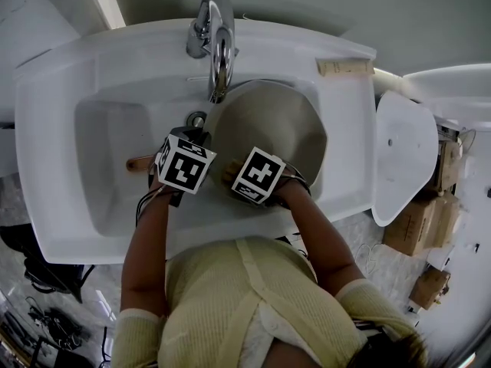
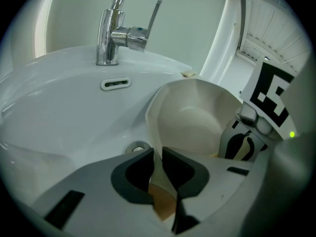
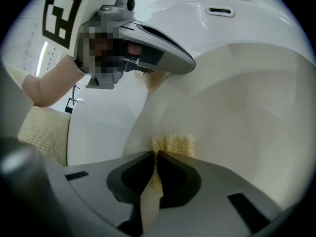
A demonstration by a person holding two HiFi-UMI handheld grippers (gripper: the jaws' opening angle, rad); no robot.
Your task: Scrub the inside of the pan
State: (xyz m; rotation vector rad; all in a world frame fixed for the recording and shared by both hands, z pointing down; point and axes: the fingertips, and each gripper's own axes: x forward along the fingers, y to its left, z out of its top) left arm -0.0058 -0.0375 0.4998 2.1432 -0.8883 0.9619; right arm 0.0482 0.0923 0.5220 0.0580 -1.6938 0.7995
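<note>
A cream pan (image 1: 268, 129) stands tilted in the white sink (image 1: 61, 129), its inside facing me. Its brown handle (image 1: 140, 163) points left. My left gripper (image 2: 158, 157) is shut on the handle's neck (image 2: 163, 201) where it meets the pan (image 2: 192, 117). At the pan's near rim, my right gripper (image 3: 157, 157) is shut on a yellow sponge (image 3: 173, 144), which presses against the inner wall of the pan (image 3: 237, 112). In the head view both marker cubes hide the jaws.
The chrome faucet (image 1: 215, 37) arches over the pan's far rim. The drain (image 1: 198, 119) lies beside the pan, and an overflow slot (image 2: 116, 84) is in the back wall. A white fixture (image 1: 403, 156) and cardboard boxes (image 1: 418, 221) stand to the right.
</note>
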